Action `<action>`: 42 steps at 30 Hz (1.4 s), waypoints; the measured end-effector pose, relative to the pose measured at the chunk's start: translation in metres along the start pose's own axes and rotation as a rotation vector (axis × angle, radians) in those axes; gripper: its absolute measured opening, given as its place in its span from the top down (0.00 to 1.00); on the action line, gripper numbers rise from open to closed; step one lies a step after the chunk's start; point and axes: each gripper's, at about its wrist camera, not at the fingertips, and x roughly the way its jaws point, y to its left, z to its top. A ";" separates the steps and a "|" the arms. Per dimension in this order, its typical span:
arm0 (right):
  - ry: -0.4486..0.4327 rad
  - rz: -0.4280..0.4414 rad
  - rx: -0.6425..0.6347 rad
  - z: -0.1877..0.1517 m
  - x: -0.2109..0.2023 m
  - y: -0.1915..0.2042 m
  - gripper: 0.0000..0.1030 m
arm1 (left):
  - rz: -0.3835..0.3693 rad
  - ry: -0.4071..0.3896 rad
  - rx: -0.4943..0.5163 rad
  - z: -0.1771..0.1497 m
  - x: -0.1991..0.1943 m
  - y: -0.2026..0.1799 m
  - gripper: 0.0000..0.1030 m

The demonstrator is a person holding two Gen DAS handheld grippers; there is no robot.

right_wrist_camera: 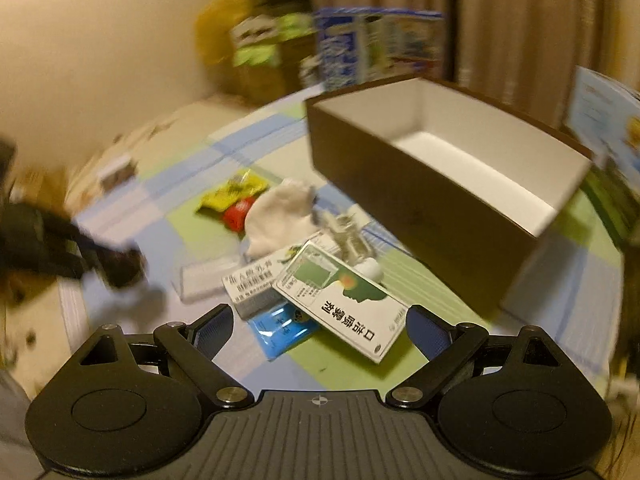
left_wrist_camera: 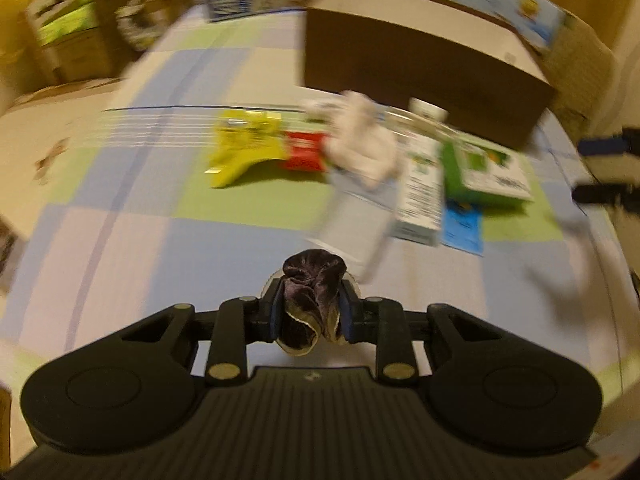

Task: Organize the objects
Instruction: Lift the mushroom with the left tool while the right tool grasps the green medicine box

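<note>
1. The left gripper (left_wrist_camera: 310,314) is pinched nearly shut on a dark velvet scrunchie (left_wrist_camera: 312,296); the cloth bunches up between the blue pads and spills out above and below them. It hangs clear of the checked cloth (left_wrist_camera: 120,240) that covers the table.
2. The scrunchie looks soft, light and squashy. It takes a firm pinch without harm, and a grip through the bunched middle, as here, looks secure; a hold on one loose fold could slip.
3. The right gripper (right_wrist_camera: 318,330) stands wide open and holds nothing. It points down at the pile, with a green-and-white box (right_wrist_camera: 340,300) lying just ahead of its pads.
4. That box looks stiff, light cardboard, smooth-faced. It lies tilted on a grey box (right_wrist_camera: 252,284) and a blue packet (right_wrist_camera: 280,332), so I judge its long edges the place to clamp; pressing on the flat face may tip it.
5. Further back in the pile lie a white cloth (right_wrist_camera: 280,212), a yellow packet (right_wrist_camera: 232,192), a red item (right_wrist_camera: 236,216) and something clear and glassy (right_wrist_camera: 348,232), too blurred to name. If it is glass, it wants a gentle grip.
6. The brown box (right_wrist_camera: 400,184), white inside and empty where its floor shows, stands just behind the pile. It is probably the goal.
7. The scrunchie will likely drop without bouncing when let go over the opening.
</note>
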 end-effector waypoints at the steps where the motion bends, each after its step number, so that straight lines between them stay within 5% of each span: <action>1: 0.014 0.013 -0.035 0.000 0.008 -0.002 0.12 | 0.015 -0.001 -0.023 0.000 -0.003 0.008 0.77; 12: 0.157 0.085 -0.356 0.001 0.084 -0.020 0.17 | 0.151 0.026 -0.202 -0.018 -0.023 0.055 0.77; 23: 0.182 0.043 -0.564 -0.012 0.111 -0.009 0.46 | 0.185 0.049 -0.241 -0.028 -0.028 0.062 0.76; 32: 0.143 -0.048 -0.294 -0.015 0.076 -0.008 0.49 | 0.114 0.043 -0.138 -0.004 -0.019 0.044 0.76; 42: 0.075 -0.231 0.103 -0.006 0.014 -0.001 0.49 | -0.078 -0.020 0.075 0.071 0.002 0.001 0.76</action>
